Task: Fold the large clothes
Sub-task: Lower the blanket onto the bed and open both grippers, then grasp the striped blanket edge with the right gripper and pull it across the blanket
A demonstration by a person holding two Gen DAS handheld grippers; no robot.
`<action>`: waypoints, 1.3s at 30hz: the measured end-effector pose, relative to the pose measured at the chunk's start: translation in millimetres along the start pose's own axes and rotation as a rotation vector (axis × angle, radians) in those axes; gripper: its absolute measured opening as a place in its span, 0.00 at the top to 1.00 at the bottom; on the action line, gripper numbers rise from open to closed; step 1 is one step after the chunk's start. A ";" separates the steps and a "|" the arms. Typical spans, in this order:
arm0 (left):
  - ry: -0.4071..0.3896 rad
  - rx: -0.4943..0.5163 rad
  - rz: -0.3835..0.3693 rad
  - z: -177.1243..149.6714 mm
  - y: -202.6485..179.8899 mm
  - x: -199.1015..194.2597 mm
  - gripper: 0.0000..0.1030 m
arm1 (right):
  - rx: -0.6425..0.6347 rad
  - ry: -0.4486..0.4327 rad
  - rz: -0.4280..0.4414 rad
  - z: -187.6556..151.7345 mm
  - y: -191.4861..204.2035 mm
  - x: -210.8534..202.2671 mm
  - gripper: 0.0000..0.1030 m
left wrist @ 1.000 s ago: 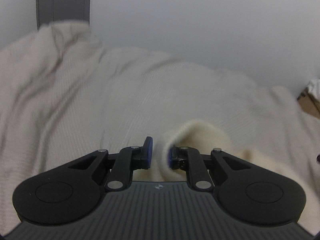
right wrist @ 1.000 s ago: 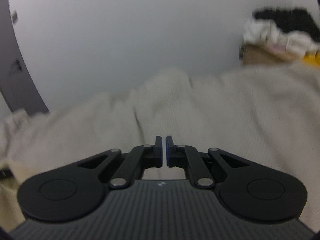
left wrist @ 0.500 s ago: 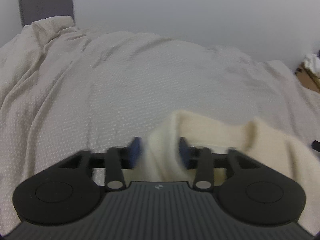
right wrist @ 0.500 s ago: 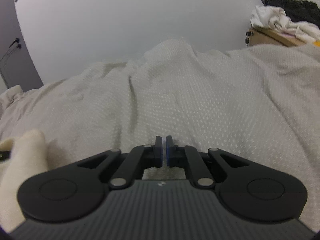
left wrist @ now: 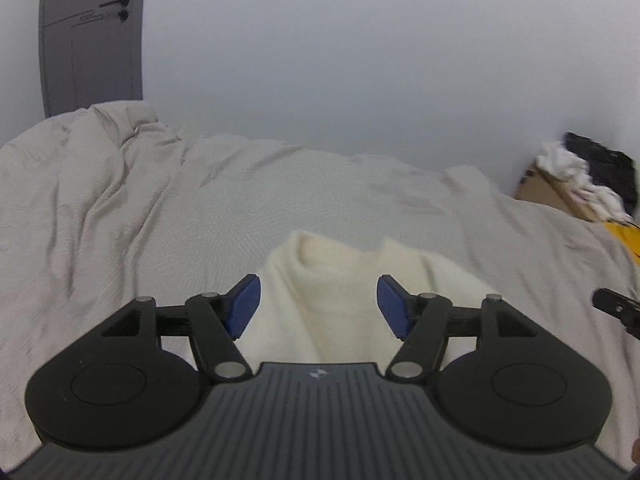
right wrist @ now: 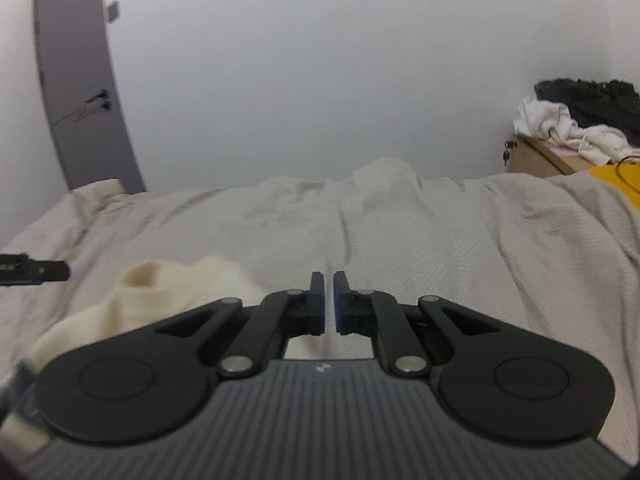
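Observation:
A cream knitted garment lies bunched on the bed, just ahead of my left gripper. That gripper is open, its blue pads wide apart on either side of the cloth, holding nothing. In the right wrist view the same garment lies at the lower left, beside my right gripper. The right gripper is shut with only a thin slit between its pads and nothing in it. A fingertip of the right gripper shows at the right edge of the left wrist view.
A wrinkled beige bedspread covers the bed. A grey door stands at the back left. A wooden bedside unit at the back right carries a heap of white and black clothes. White wall behind.
My left gripper has opened wide and let go of the cream garment, which now lies on the bed. Both grippers have tilted up. The right gripper stayed shut.

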State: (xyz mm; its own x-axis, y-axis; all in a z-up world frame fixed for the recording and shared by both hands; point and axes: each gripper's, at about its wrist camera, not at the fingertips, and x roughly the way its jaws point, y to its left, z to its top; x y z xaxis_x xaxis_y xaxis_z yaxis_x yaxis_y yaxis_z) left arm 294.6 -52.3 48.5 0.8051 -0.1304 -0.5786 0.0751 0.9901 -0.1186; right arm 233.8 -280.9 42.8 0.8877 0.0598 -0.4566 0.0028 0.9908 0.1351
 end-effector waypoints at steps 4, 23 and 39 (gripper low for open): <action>-0.017 0.007 -0.029 -24.1 -6.0 -63.1 0.32 | -0.020 -0.001 0.017 -17.6 21.0 -62.8 0.93; -0.035 -0.026 -0.152 -167.4 -33.5 -245.7 0.32 | -0.078 0.145 0.137 -136.1 81.7 -232.6 0.72; 0.017 -0.053 -0.109 -214.7 -25.7 -221.3 0.32 | -0.225 0.254 0.028 -213.4 99.3 -204.2 0.37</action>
State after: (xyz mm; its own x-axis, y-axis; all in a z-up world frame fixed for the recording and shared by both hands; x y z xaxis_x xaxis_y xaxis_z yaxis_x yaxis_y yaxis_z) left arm -11.9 -60.0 6.3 0.7838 -0.2384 -0.5734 0.1299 0.9659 -0.2240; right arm -45.5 -168.9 -38.3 0.7429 0.0877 -0.6637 -0.1471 0.9885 -0.0340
